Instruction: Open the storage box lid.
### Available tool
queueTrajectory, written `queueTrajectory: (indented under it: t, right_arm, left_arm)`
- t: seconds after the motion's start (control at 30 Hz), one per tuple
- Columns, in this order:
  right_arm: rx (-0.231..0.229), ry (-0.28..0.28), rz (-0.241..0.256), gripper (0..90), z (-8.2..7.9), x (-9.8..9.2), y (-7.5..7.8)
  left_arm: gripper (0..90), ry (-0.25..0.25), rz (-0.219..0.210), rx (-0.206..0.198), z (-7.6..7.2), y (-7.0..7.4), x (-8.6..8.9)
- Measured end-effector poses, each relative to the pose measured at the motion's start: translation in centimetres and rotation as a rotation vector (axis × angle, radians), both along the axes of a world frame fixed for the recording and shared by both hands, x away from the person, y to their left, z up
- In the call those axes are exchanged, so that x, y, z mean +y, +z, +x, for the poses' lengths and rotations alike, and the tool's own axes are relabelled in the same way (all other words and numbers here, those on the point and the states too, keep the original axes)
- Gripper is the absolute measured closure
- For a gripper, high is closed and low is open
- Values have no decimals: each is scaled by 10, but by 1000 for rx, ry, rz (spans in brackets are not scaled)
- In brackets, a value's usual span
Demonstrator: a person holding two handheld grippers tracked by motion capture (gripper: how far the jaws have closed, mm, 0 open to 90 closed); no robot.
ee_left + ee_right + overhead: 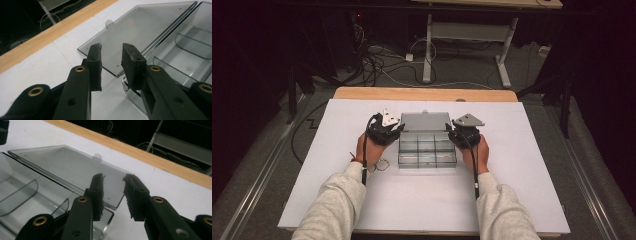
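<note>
At the frame's middle, your left tool [393,131] and right tool [455,134], both part-open and empty, flank the box [427,150]: light, slippery, brittle plastic; grip its lid [424,121] edge.

This is looking like a lab or test room set up for recording. A white sheet [422,200] is covering a wooden table [424,93], which is standing on a grey floor [257,165] inside dark surroundings. Loose cables [377,62] are lying tangled on the floor behind it (some are running toward a white plug block [409,57]), and a second desk with a white metal frame [469,35] is standing farther back.
</note>
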State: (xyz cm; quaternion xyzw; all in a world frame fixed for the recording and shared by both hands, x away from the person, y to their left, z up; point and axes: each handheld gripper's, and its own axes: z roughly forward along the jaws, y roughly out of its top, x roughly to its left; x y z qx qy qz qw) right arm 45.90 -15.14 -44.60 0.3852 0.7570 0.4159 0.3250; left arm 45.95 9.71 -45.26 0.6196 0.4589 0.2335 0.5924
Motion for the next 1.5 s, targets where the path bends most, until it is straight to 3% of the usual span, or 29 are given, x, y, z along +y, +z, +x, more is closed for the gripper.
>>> queueTrajectory:
  t: [0.2, 0.4, 0.6, 0.8, 0.87, 0.93, 1.1, 1.23, 1.3, 1.43, 1.5]
  right_arm:
    - [-27, 46, 25, 667, -12, -3, 14]
    - [-49, 87, 49, 607, -22, -8, 22]
    - [-60, 114, 61, 559, -30, -12, 25]
    - [-71, 127, 82, 417, -43, -21, 27]
    - [-65, 132, 88, 372, -47, -24, 28]
    - [-69, 138, 97, 357, -52, -28, 29]
    - [-79, 149, 103, 312, -64, -35, 29]
    - [-88, 152, 98, 284, -74, -39, 29]
    - [-91, 161, 86, 276, -79, -41, 30]
    - [-95, 169, 69, 270, -91, -48, 31]
    - [-94, 167, 60, 261, -96, -52, 30]
  left_arm:
    - [647, -25, 10, -32, -10, 8, 4]
    - [602, -47, 17, -70, -21, 14, 7]
    - [555, -80, 27, -83, -32, 17, 11]
    - [444, -93, 30, -107, -45, 18, 17]
    - [365, -94, 18, -109, -50, 18, 20]
    - [356, -102, 3, -107, -55, 18, 22]
    - [267, -123, 16, -115, -69, 14, 26]
    - [251, -136, 49, -116, -79, 12, 30]
    - [221, -143, 34, -111, -85, 12, 34]
    - [220, -154, 58, -100, -95, 10, 42]
    - [220, -156, 48, -89, -98, 9, 49]
